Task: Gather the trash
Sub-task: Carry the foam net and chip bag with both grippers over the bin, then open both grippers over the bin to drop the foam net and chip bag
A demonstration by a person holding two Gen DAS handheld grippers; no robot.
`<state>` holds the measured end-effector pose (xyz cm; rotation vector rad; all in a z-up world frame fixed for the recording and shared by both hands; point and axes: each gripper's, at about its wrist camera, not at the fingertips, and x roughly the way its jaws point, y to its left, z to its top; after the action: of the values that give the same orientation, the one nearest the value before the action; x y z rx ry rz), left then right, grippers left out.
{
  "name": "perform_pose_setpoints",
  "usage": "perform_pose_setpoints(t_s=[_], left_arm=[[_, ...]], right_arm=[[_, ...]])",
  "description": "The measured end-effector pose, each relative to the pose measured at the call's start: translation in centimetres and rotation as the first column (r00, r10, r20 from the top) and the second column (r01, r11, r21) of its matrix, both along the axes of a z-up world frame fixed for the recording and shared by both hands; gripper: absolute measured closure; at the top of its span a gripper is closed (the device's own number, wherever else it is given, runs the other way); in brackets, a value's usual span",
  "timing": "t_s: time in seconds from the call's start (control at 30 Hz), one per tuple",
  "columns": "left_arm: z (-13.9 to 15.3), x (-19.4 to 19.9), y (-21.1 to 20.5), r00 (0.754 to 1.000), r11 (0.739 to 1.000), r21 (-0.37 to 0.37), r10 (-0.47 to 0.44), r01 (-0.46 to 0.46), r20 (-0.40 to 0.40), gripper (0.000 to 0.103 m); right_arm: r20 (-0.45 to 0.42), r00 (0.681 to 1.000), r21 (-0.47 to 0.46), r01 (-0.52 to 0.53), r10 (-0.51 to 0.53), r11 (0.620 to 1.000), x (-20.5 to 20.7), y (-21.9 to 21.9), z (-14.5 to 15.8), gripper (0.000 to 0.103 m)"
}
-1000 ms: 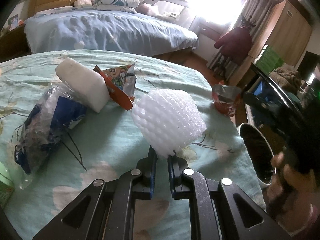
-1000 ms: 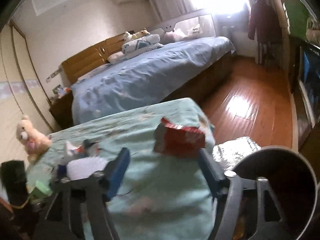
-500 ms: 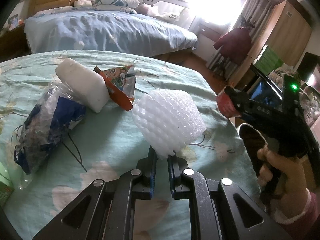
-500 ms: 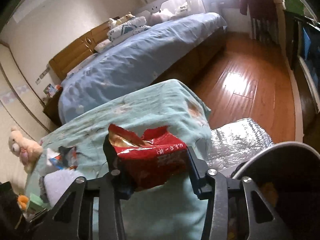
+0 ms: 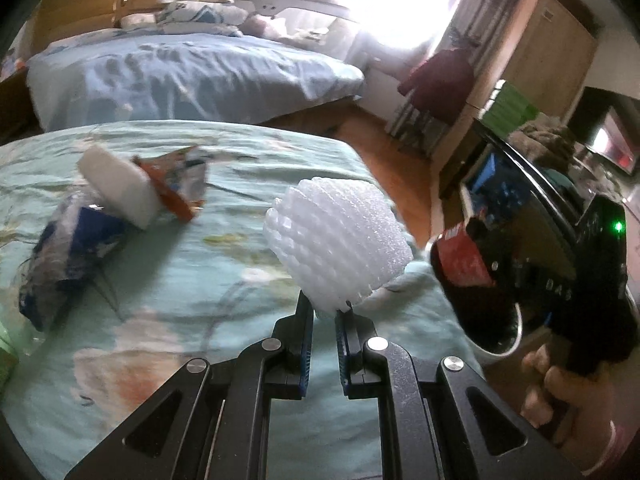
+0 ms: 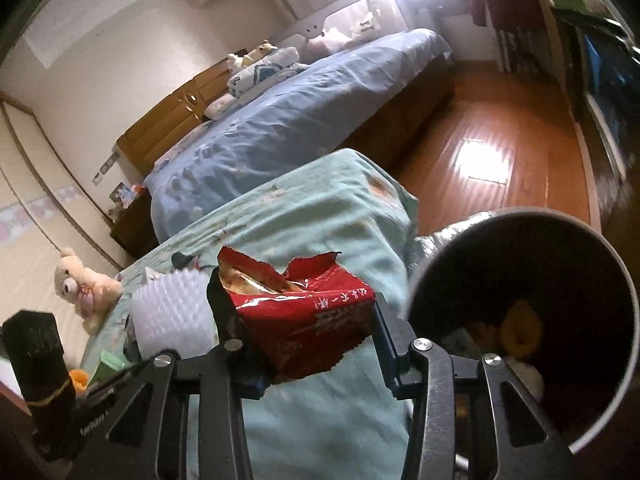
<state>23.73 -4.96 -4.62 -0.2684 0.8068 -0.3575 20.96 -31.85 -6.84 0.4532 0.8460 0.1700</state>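
The right gripper [image 6: 296,332] pinches a torn red snack wrapper [image 6: 304,320] between its pads, jaws having just closed onto it, and holds it above the edge of a table draped in pale green floral cloth [image 6: 320,216]. Just to the wrapper's right, below the table edge, stands an open round trash bin [image 6: 624,280] with scraps already inside; the right hand is the nearer one to it, so a short carry rightward looks like the likely drop. The left gripper [image 5: 324,320], jaws pressed nearly together, grips the lower edge of a white foam net sleeve [image 5: 336,240] held upright over the cloth. Farther left lie a white foam block [image 5: 116,184], an orange wrapper [image 5: 176,188] and a blue plastic bag [image 5: 68,252].
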Motion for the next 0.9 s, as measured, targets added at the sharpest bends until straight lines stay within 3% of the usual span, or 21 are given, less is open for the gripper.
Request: perform_pose_setpoints(t_s=[0.4, 0.9], left_arm=[[0.4, -0.5, -7.0, 0.988, 0.988, 0.035, -0.151, 0.151, -0.004, 0.094], [0.2, 1.0, -13.1, 0.97, 0.967, 0.085, -0.241, 0.242, -0.015, 0.094]], right_arm=[[-0.02, 0.993, 0.013, 0.114, -0.114, 0.993, -4.6, -6.0, -0.6, 0.06], [-0.055, 0.984, 0.037, 0.171, -0.168, 0.985, -5.1, -9.9, -1.8, 0.06]])
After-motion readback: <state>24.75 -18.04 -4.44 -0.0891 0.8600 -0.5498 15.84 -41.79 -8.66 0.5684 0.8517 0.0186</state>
